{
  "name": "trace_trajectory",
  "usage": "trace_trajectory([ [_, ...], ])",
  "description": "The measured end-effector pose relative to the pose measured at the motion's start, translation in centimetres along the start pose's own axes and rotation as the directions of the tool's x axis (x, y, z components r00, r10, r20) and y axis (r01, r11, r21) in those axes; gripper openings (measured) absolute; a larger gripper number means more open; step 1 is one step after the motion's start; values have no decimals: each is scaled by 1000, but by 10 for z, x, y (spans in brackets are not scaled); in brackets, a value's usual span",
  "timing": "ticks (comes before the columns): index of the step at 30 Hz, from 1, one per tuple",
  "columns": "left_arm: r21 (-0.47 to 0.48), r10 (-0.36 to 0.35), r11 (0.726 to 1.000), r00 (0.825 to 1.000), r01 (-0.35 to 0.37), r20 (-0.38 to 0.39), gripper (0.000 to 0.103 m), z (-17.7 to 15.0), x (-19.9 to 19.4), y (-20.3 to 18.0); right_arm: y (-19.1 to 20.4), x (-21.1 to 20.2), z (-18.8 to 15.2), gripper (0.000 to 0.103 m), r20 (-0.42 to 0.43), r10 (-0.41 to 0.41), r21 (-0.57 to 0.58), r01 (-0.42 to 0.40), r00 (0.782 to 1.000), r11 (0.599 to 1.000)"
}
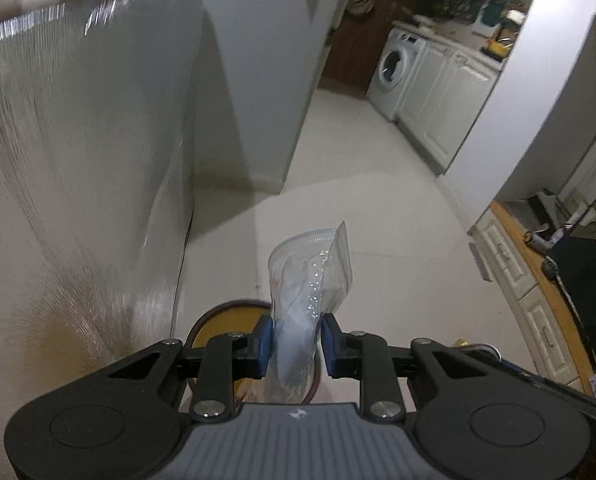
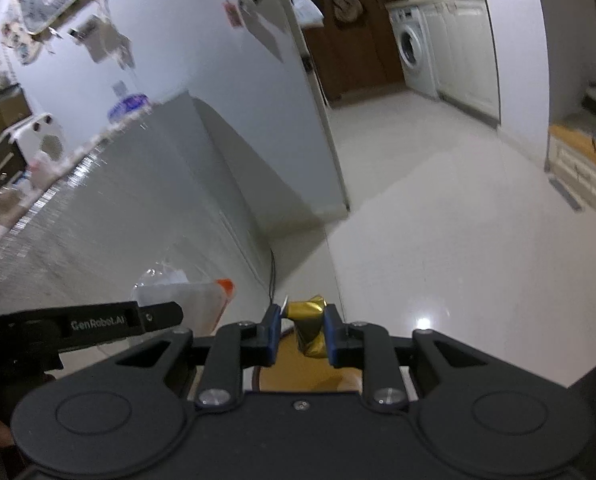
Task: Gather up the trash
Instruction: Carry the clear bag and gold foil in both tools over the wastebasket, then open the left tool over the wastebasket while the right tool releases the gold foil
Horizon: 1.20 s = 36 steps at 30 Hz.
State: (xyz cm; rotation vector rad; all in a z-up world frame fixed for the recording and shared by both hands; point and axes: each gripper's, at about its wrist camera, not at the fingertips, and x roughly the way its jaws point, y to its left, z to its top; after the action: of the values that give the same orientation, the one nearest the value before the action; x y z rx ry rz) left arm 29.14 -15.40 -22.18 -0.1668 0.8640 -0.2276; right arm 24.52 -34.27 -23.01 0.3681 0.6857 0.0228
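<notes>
My left gripper [image 1: 297, 342] is shut on a clear plastic zip bag [image 1: 312, 280] with crumpled white stuff inside; the bag sticks up past the blue pads. Under it sits a round bin [image 1: 222, 322] with a dark rim and a yellow inside, on the pale floor. In the right wrist view my right gripper [image 2: 301, 334] is shut on a crumpled gold foil wrapper [image 2: 310, 326], held over the same yellow-lined bin [image 2: 294, 372]. The left gripper's black arm [image 2: 98, 324] and its plastic bag [image 2: 186, 300] show at the left there.
A tall grey cabinet side [image 1: 98, 160] rises close on the left. The pale tiled floor [image 1: 378, 208] runs ahead to a washing machine [image 1: 396, 68] and white cupboards. A wooden counter [image 1: 558, 308] with a black bag stands at the right.
</notes>
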Motion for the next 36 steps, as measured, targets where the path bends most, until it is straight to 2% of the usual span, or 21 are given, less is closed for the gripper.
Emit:
trace_trajectory([
  [4,-50,23,998,998,-26,-50,27,3,37,25,-2,45,-7,23,-54,-7,60,11,998,998],
  [9,-140,15,990,995,-30,-103,27,6,78,53,2,100,-13,23,-111,-10,133,24,994,991],
  [13,-152,29,987,988,-52,-148,27,0,115,61,4,141,-21,23,-147,-11,198,40,989,979],
  [19,-105,67,990,975,-91,-213,27,-23,162,68,-3,198,-48,23,-223,-12,287,77,975,955],
  [22,-98,77,990,971,-101,-226,27,-40,176,76,-13,216,-62,23,-265,-13,289,92,964,953],
  [26,-150,60,983,956,-106,-286,27,-51,198,91,-22,236,-66,23,-292,-25,258,104,956,960],
  [31,-137,51,987,972,-84,-227,27,-40,207,91,-25,261,-66,23,-328,-42,220,119,944,968],
  [36,-187,18,981,982,-53,-187,28,-38,212,101,-26,271,-63,23,-342,-40,199,114,939,973],
])
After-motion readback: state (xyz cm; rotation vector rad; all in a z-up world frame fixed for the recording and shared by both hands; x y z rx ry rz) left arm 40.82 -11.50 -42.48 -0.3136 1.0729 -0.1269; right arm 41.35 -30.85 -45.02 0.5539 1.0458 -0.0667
